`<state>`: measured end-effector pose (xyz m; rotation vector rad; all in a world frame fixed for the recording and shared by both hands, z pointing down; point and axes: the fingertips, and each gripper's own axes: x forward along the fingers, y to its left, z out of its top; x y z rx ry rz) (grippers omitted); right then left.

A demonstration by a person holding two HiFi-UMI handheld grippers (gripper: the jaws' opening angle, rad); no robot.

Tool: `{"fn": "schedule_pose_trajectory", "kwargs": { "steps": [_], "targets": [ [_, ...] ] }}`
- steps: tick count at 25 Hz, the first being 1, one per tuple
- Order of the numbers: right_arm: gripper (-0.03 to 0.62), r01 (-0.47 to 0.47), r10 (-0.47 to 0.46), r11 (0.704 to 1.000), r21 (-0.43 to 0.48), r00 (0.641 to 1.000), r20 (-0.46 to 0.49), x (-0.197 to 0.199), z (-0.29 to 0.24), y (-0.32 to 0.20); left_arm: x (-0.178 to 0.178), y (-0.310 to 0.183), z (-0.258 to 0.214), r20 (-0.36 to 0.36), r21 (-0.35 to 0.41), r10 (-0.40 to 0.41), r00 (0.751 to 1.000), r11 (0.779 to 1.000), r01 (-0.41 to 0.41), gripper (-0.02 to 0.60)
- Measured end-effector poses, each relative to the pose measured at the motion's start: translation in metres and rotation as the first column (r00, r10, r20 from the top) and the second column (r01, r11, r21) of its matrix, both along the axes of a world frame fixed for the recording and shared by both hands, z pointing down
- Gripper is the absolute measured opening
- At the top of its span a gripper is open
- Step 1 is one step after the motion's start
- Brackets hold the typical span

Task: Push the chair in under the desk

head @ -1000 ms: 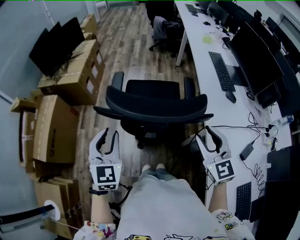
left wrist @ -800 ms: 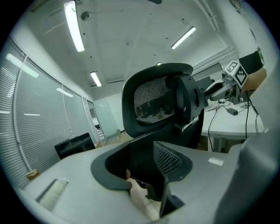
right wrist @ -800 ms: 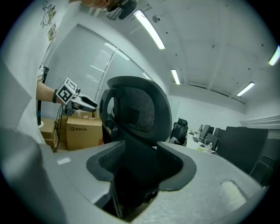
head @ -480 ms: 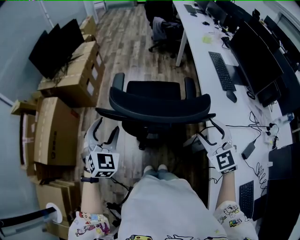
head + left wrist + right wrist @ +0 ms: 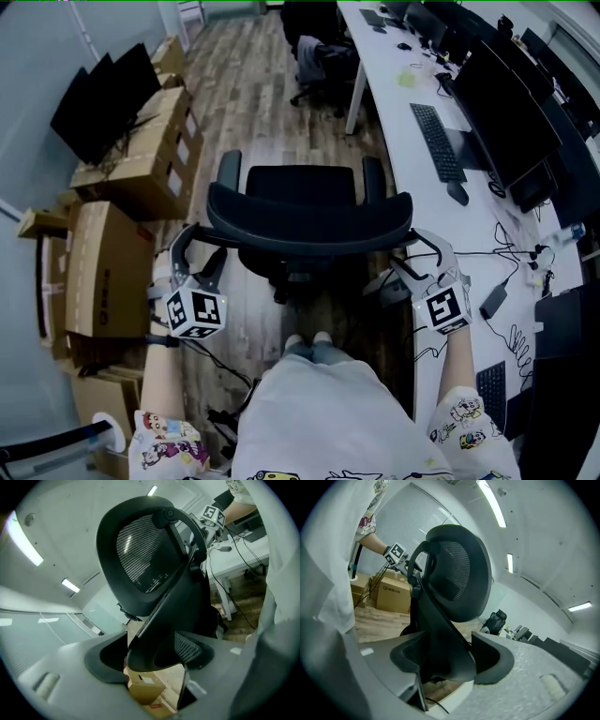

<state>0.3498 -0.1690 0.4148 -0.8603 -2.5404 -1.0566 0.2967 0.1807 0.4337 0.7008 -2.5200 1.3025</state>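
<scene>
A black mesh-back office chair (image 5: 309,220) stands on the wood floor, its seat facing away from me and the white desk (image 5: 412,122) along its right side. My left gripper (image 5: 199,248) is at the left end of the backrest, its jaws opening with the backrest edge (image 5: 145,559) between them. My right gripper (image 5: 412,253) is at the right end, its jaws also opening around the backrest frame (image 5: 459,573). In neither gripper view do the pads clearly press on the chair.
Cardboard boxes (image 5: 103,272) and dark monitors (image 5: 94,103) line the left wall. The desk carries a keyboard (image 5: 436,141), monitors (image 5: 506,103) and cables. A second black chair (image 5: 319,47) stands farther up the aisle. My feet (image 5: 305,342) are right behind the chair base.
Both grippers moved forward and outward from behind the chair to the two ends of the backrest, and their jaws spread wider. The chair has hardly shifted.
</scene>
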Motion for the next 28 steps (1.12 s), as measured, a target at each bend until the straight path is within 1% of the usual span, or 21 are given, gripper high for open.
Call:
{"fn": "schedule_pose_trajectory", "kwargs": {
  "steps": [2, 3, 6, 10, 15, 18, 28],
  "targets": [
    [0.265, 0.018, -0.018, 0.999, 0.038, 1.000, 0.004, -0.006, 0.002, 0.000, -0.004, -0.002, 0.001, 0.016, -0.028, 0.007, 1.000, 1.000, -0.007, 0.307],
    [0.244, 0.027, -0.027, 0.998, 0.053, 1.000, 0.011, -0.008, 0.002, -0.001, -0.007, -0.003, 0.001, 0.022, -0.035, 0.007, 1.000, 0.999, -0.006, 0.290],
    [0.244, 0.062, -0.064, 0.996, 0.067, 0.998, 0.024, -0.010, 0.001, -0.002, -0.009, -0.006, 0.001, 0.043, -0.051, 0.000, 0.999, 0.999, 0.002, 0.293],
    [0.236, 0.091, -0.094, 0.994, 0.063, 0.994, 0.047, -0.011, 0.000, -0.001, -0.012, -0.005, 0.000, 0.063, -0.075, 0.002, 0.998, 0.997, 0.002, 0.287],
    [0.235, 0.112, -0.114, 0.992, 0.053, 0.993, 0.037, -0.013, -0.001, -0.002, -0.016, -0.006, 0.001, 0.088, -0.072, -0.011, 0.996, 0.997, 0.017, 0.284],
    [0.235, 0.122, -0.124, 0.991, 0.045, 0.992, 0.033, -0.013, -0.001, -0.002, -0.017, -0.006, 0.001, 0.089, -0.085, -0.018, 0.996, 0.996, 0.026, 0.281],
    [0.235, 0.114, -0.115, 0.992, 0.048, 0.993, 0.030, -0.020, -0.006, 0.009, -0.031, 0.002, -0.002, 0.111, -0.088, -0.006, 0.994, 0.996, 0.016, 0.278]
  ]
}}
